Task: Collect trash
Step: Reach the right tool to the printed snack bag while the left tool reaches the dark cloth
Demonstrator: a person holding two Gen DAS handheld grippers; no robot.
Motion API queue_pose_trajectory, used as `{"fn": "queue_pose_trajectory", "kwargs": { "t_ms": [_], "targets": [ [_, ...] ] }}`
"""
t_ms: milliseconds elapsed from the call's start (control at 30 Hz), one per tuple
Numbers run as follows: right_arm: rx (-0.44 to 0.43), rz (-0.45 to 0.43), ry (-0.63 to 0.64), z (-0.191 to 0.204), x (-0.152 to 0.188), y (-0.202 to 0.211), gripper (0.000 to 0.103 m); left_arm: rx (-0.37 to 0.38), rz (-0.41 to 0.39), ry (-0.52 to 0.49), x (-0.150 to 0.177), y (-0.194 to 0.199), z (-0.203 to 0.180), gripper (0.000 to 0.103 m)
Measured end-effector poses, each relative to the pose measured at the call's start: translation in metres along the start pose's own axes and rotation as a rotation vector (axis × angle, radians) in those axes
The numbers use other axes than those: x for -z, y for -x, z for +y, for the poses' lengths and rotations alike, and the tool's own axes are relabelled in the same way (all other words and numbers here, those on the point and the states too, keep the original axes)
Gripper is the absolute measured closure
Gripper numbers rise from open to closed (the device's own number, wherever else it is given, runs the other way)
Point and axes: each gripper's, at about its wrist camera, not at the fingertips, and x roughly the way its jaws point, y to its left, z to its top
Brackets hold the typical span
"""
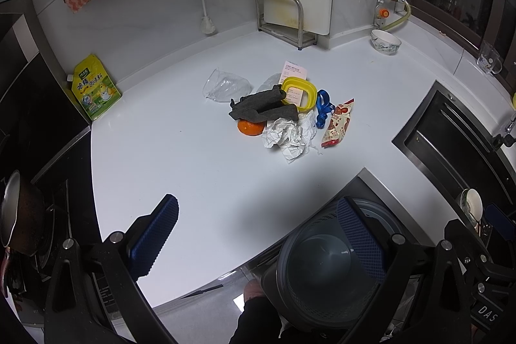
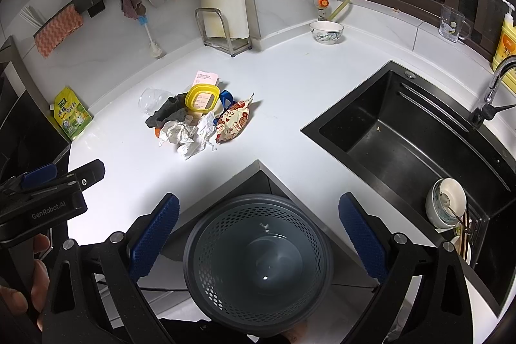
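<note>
Trash pile [image 1: 277, 112] sits mid-counter, straight beyond the grey basket [image 2: 258, 260] and well apart from it. Left gripper [image 1: 258, 234] and right gripper [image 2: 258, 234] both spread, empty; left looks nearer.

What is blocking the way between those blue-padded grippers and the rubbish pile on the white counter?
Nothing visible. Bare white countertop lies between the open left gripper, the open right gripper and the trash pile, led by crumpled white paper. The grey perforated plastic bin sits below the counter edge, its mouth uncovered.
</note>
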Motion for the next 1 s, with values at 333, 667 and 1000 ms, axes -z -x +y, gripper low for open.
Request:
{"fn": "queue_pose_trajectory", "kwargs": {
  "t_ms": [333,667,1000],
  "targets": [
    [-0.025,0.028,-0.007,0.004,-0.002,-0.023,0.008,-0.017,0.035,0.007,-0.002,-0.019,0.017,0.006],
    [0.000,0.063,-0.015,0.014,-0.026,-0.074,0.008,-0.025,0.074,0.047,-0.021,-0.071,0.059,0.006],
    [0.051,0.109,-0.039,0.025,-0.060,-0.150,0.008,0.031,0.060,0.007,-0.059,-0.128,0.072,0.006]
  ]
}}
